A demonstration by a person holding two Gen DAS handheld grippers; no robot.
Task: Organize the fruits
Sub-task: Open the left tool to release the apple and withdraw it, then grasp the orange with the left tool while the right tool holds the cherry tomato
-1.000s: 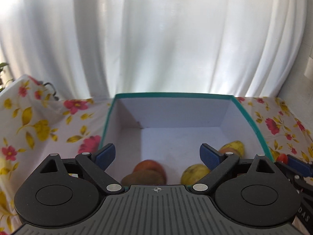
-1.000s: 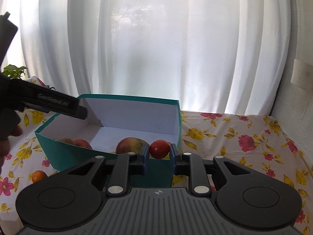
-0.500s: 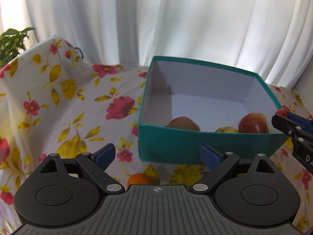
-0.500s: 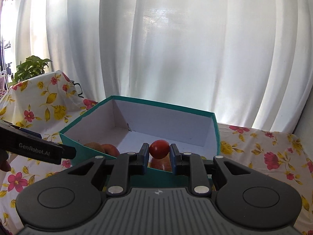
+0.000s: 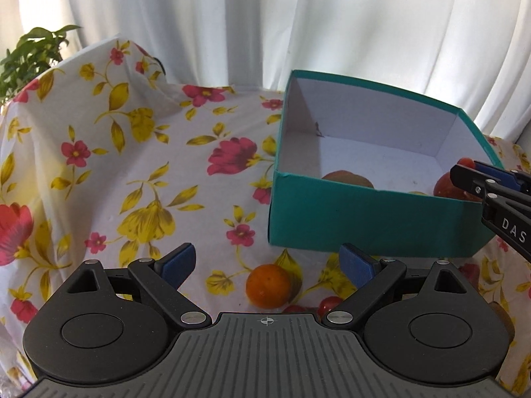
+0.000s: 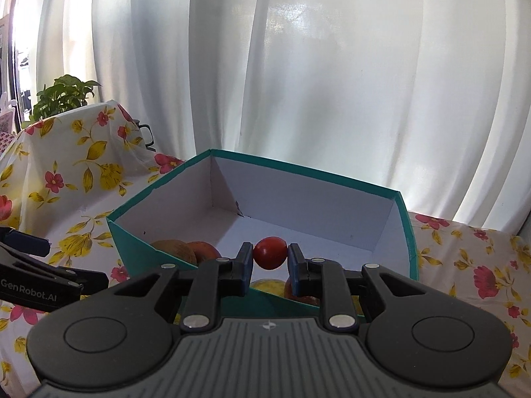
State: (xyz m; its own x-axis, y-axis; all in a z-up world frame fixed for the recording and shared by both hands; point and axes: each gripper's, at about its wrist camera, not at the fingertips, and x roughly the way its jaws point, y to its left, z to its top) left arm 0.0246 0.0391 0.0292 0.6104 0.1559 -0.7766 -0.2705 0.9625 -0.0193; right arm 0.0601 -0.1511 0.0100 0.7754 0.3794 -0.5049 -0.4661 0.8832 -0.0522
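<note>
A teal box [image 5: 365, 222] with a white inside stands on the floral cloth; it also shows in the right wrist view [image 6: 406, 229]. Several fruits lie in it, among them a brown one [image 5: 346, 178] and a red apple [image 5: 446, 187]. My right gripper [image 6: 270, 260] is shut on a small red tomato [image 6: 270, 252] and holds it above the box's near rim. My left gripper [image 5: 267, 262] is open and empty, low over the cloth left of the box. An orange [image 5: 268, 285] lies between its fingers. Small red fruits [image 5: 328, 303] lie beside the orange.
A floral cloth [image 5: 132, 165] covers the table and a raised hump at the left. White curtains hang behind. A green plant [image 5: 30, 53] stands at the far left. The right gripper shows at the right edge of the left wrist view [image 5: 491, 192].
My left gripper has pulled back out of the box and moved left and down, over the orange. My right gripper has carried the tomato up over the box rim.
</note>
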